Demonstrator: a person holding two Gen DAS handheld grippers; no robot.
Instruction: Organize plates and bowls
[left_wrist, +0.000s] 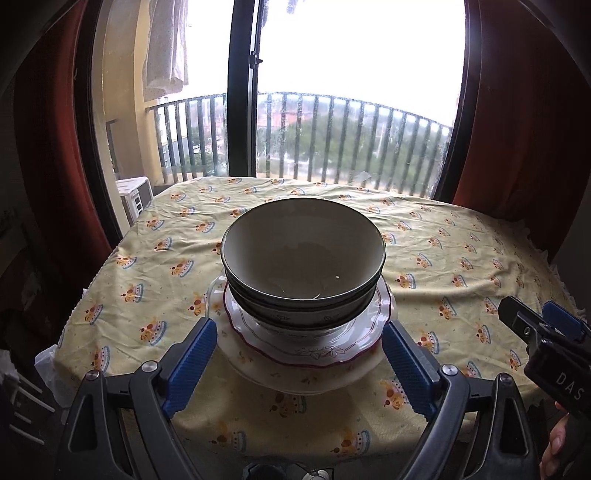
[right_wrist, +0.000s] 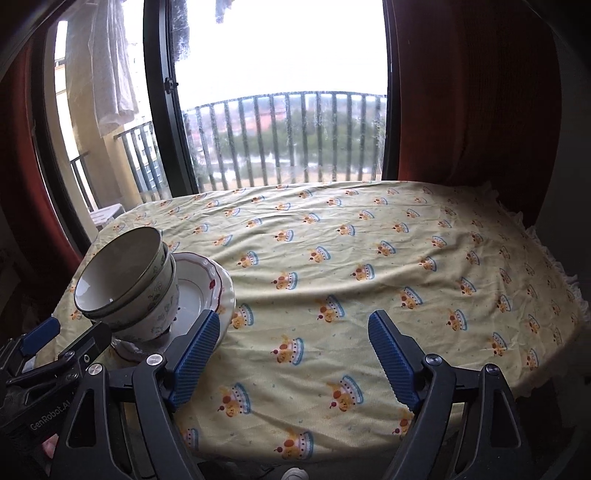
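Two nested bowls (left_wrist: 303, 254), cream inside with dark rims, sit on a red-rimmed scalloped plate (left_wrist: 306, 350) that rests on a larger white plate (left_wrist: 258, 373). In the left wrist view, my left gripper (left_wrist: 299, 326) is open, and its blue pads (left_wrist: 192, 365) flank the near edge of the stack without pressing on it. The right gripper (left_wrist: 532, 314) shows at the right edge of that view. In the right wrist view, my right gripper (right_wrist: 293, 314) is open over bare tablecloth with nothing between its pads. The bowls (right_wrist: 122, 280) and plates (right_wrist: 207, 280) stand to its left, beside the left gripper (right_wrist: 79, 328).
A yellow tablecloth (right_wrist: 369, 258) with a cake pattern covers the round table. Behind it are a glass balcony door (left_wrist: 332, 129), a railing, and red curtains (right_wrist: 461, 110) on both sides. A person's fingers (left_wrist: 554, 443) hold the right gripper's handle.
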